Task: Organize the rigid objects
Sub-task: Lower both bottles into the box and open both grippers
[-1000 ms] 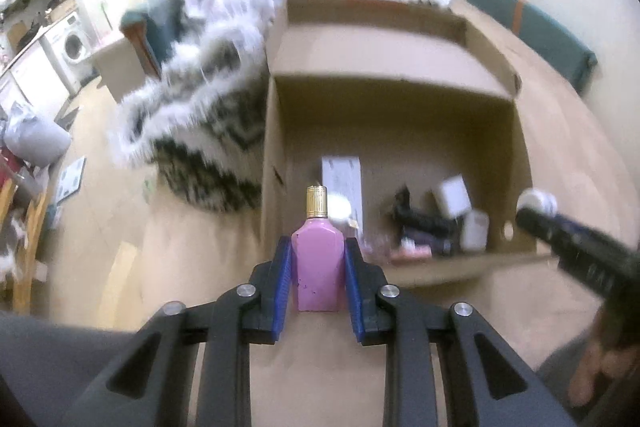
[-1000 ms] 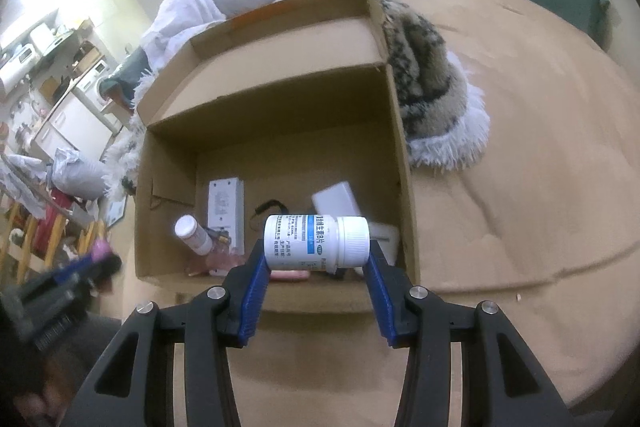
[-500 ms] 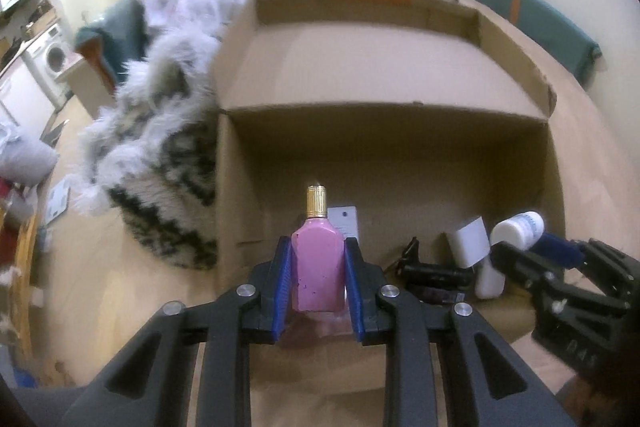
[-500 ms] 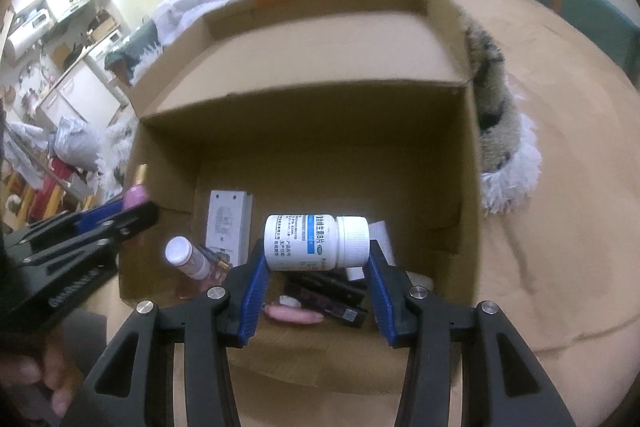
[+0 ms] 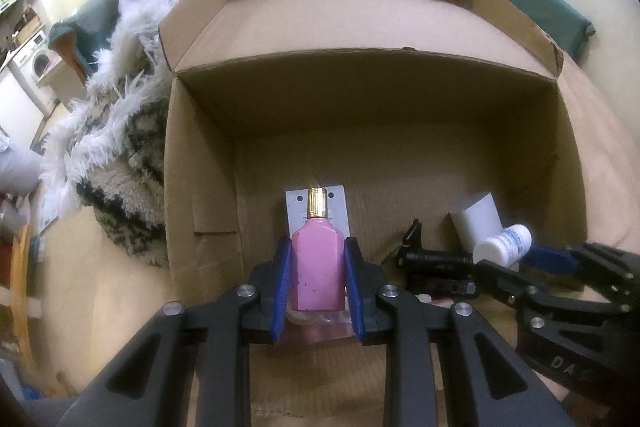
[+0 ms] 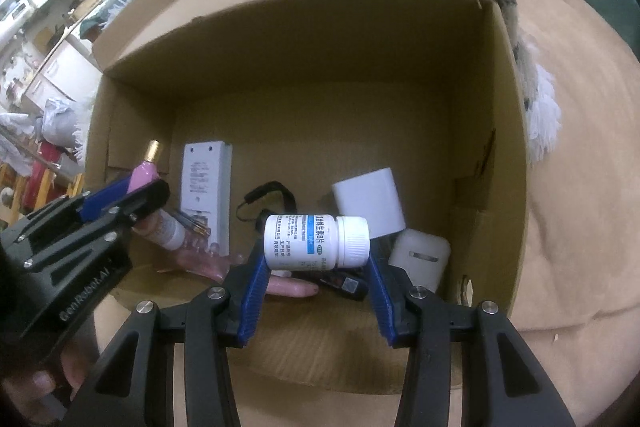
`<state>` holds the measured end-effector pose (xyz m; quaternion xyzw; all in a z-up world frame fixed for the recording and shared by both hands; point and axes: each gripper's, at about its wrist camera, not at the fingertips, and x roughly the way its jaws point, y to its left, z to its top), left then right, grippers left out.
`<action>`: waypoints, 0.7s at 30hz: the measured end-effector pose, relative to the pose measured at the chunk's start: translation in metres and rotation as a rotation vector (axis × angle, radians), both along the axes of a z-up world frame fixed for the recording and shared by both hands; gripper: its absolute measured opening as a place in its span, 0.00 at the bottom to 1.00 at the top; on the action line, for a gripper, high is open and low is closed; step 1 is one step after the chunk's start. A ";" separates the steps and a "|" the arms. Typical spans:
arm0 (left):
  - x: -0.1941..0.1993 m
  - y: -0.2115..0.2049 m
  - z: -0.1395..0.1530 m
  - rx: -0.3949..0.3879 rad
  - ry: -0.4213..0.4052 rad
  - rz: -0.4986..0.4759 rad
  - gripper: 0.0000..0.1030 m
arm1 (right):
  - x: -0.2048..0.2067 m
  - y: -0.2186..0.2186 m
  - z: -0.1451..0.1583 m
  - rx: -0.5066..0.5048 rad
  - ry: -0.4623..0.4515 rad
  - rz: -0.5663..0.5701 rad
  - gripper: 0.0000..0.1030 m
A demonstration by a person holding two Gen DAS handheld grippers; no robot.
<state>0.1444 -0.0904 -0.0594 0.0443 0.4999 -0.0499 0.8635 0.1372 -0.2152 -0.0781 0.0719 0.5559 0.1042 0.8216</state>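
My left gripper (image 5: 318,267) is shut on a pink bottle (image 5: 317,267) with a gold cap, held upright just inside the open cardboard box (image 5: 360,91). My right gripper (image 6: 316,259) is shut on a white pill bottle (image 6: 316,242) with a blue label, held sideways over the box's near side. Each gripper shows in the other's view: the right gripper (image 5: 516,259) at the right edge with its pill bottle (image 5: 505,243), the left gripper (image 6: 120,195) at the left with the pink bottle (image 6: 145,173).
On the box floor lie a flat white device (image 6: 208,187), a white cube (image 6: 370,201), a white earbud case (image 6: 420,253), a black strapped item (image 6: 272,197) and small tubes. A shaggy white blanket (image 5: 112,147) lies left of the box on the tan bed.
Both grippers have come forward and down over the box's near wall, so the box fills each view. Their grips on the two bottles are unchanged.
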 end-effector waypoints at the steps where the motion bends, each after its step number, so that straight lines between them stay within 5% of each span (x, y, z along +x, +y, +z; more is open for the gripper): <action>1: 0.001 0.001 0.000 0.000 0.002 0.005 0.22 | 0.000 0.000 -0.001 0.000 0.004 -0.002 0.48; 7: 0.002 0.004 -0.001 -0.004 0.016 0.029 0.22 | 0.002 -0.004 -0.002 0.027 0.015 -0.021 0.48; 11: -0.002 0.003 0.006 0.018 -0.011 0.036 0.25 | 0.001 -0.017 0.011 0.092 -0.028 -0.056 0.75; 15: -0.009 0.007 0.021 -0.001 -0.063 0.055 0.65 | -0.004 -0.024 0.031 0.145 -0.115 -0.083 0.93; 21: -0.023 0.016 0.048 -0.012 -0.080 0.048 0.66 | -0.012 -0.037 0.047 0.197 -0.192 -0.146 1.00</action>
